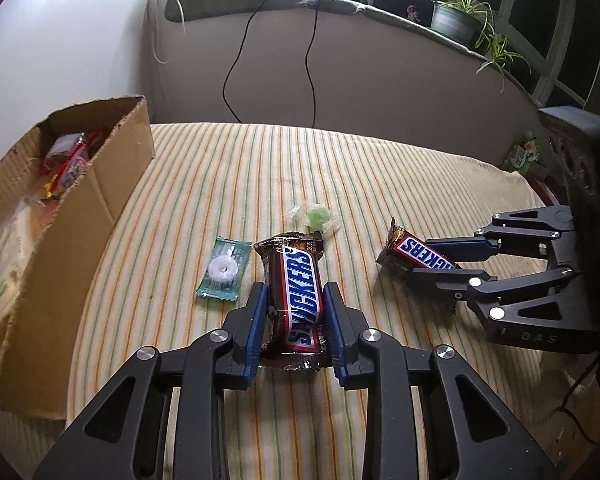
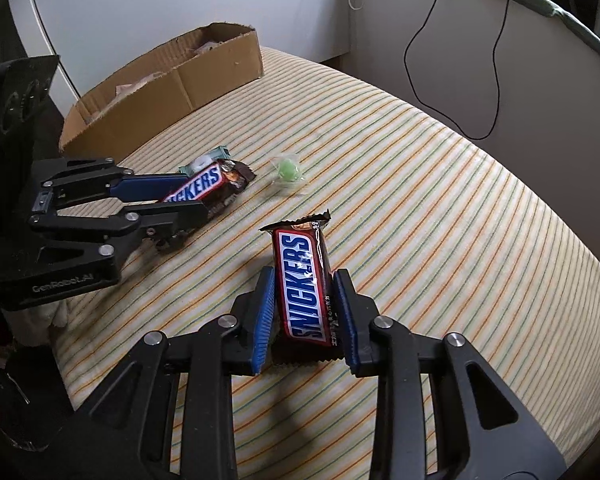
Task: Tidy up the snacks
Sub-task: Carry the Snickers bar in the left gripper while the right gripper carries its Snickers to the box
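Two Snickers bars are in hand over a striped tablecloth [image 1: 240, 168]. My left gripper [image 1: 295, 288] is shut on one Snickers bar [image 1: 302, 276], its blue pads pressing the long sides; the right wrist view shows the same gripper [image 2: 188, 194] and bar [image 2: 204, 186] low on the cloth. My right gripper [image 2: 304, 274] is shut on the second Snickers bar [image 2: 304, 292], whose far end tilts up slightly. Across the table, that right gripper [image 1: 428, 260] and its bar [image 1: 410, 250] sit to the right of the left one.
An open cardboard box [image 1: 80, 208] with several snack packs stands at the table's left edge. A green-wrapped ring mint [image 1: 222, 270] and a green candy in clear wrap [image 1: 316, 216] lie loose beyond the left bar. Black cables hang down the wall behind.
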### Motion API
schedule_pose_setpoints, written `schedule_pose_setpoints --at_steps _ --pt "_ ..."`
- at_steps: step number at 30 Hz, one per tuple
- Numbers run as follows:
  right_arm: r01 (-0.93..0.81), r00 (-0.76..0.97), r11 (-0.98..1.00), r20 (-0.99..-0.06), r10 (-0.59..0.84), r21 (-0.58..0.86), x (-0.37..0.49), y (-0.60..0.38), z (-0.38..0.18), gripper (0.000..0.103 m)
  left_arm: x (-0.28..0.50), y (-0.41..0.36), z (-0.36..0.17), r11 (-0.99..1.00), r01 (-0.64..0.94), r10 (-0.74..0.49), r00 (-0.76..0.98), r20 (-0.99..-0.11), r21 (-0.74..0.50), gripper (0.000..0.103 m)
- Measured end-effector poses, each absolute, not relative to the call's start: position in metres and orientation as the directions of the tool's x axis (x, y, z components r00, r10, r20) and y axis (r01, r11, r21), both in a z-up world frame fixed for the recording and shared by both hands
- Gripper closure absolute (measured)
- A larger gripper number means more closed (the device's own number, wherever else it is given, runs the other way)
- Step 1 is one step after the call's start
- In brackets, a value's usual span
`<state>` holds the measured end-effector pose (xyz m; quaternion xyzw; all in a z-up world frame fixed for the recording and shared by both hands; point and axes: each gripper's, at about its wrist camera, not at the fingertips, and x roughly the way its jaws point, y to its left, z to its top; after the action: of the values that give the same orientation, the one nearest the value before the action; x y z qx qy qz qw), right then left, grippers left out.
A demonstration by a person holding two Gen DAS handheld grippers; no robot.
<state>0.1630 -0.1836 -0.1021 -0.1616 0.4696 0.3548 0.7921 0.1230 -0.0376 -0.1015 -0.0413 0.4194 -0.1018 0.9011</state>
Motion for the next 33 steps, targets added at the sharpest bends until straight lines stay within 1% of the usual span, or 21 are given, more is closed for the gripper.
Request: schedule_pose_setpoints --at_steps 6,11,19,25,33 --pt "-0.685 0.317 0.721 -0.849 0.424 0.104 0.159 -0.191 -0.098 0.073 0.11 -0.029 -0.092 0.975 0.144 -0.224 0.648 -0.728 -0.172 0.076" --pt "-0.669 0.339 0.732 -0.824 0.453 0.127 0.155 -0.195 -0.083 0.073 0.1 -0.025 -0.078 0.974 0.144 -0.227 0.676 -0.701 -0.176 0.076" --pt "-0.678 0.376 0.724 -0.788 0.487 0.124 0.144 -0.184 -0.054 0.073 0.085 -0.004 -0.056 0.975 0.129 -0.217 0.727 -0.651 -0.18 0.076" --pt "-0.699 0.381 0.704 -0.769 0.513 0.124 0.143 -0.161 -0.041 0.073 0.079 0.026 -0.048 0.98 0.086 -0.183 0.754 -0.631 -0.181 0.076" --pt "-0.737 0.367 0.664 -0.751 0.549 0.125 0.153 -0.113 -0.03 0.073 0.074 0.072 -0.04 0.985 0.003 -0.109 0.783 -0.613 -0.171 0.076"
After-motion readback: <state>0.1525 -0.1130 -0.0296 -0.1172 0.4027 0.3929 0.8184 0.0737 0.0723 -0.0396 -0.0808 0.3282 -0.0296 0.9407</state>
